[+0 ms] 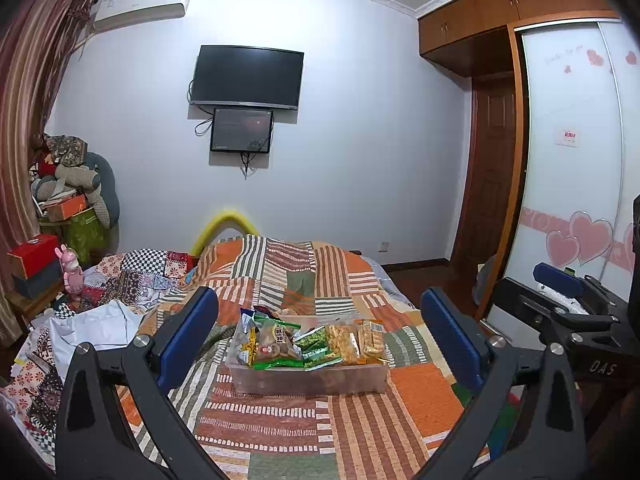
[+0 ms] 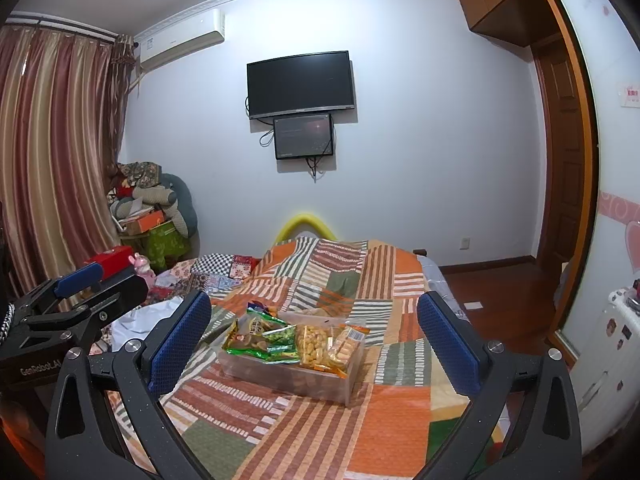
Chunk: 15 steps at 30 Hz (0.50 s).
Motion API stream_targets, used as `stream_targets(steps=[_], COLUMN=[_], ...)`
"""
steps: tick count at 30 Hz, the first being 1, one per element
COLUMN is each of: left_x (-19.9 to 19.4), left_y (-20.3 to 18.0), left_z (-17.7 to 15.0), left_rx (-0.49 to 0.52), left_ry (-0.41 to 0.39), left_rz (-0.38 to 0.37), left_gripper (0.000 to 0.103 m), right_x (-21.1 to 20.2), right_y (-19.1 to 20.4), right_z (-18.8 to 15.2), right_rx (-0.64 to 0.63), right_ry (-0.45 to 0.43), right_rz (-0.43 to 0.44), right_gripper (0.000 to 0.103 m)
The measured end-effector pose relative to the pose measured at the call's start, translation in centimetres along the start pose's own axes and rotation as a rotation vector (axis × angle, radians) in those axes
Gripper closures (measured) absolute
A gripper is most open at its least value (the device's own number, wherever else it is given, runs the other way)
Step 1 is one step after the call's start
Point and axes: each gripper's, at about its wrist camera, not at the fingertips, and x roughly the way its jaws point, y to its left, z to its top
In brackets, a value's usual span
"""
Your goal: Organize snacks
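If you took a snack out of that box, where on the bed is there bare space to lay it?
The quilt is bare between the clear box and the open left gripper, and to the box's right toward the bed edge. Left of the box is crowded: rumpled white cloth and patchwork bedding. The box is heaped with snack packets.

Left tool (image 1: 320,344) jaws spread wide, empty; right tool (image 2: 314,344) likewise, held alongside.

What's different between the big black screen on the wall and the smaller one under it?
The big screen is much wider than the small screen, which hangs directly below it, its top edge overlapping the big one's bottom edge. The big screen is fully dark; the small screen shows a faint picture with a bright spot. Both are black-framed, flat on the white wall, with cables dangling.
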Motion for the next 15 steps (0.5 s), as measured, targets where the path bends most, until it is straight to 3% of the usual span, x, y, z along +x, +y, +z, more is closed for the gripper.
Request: stream_targets(steps=[15], left_x=[0.04], left_y=[-0.24], left_z=[0.05], left_rx=[0.003], left_ry=[0.003], left_rz=[-0.008], left_gripper=[0.000], right_x=[-0.10], right_y=[-0.20], right_z=[0.15], right_rx=[0.002], right_ry=[0.003], right_rz=[-0.003], right_gripper=[0.000])
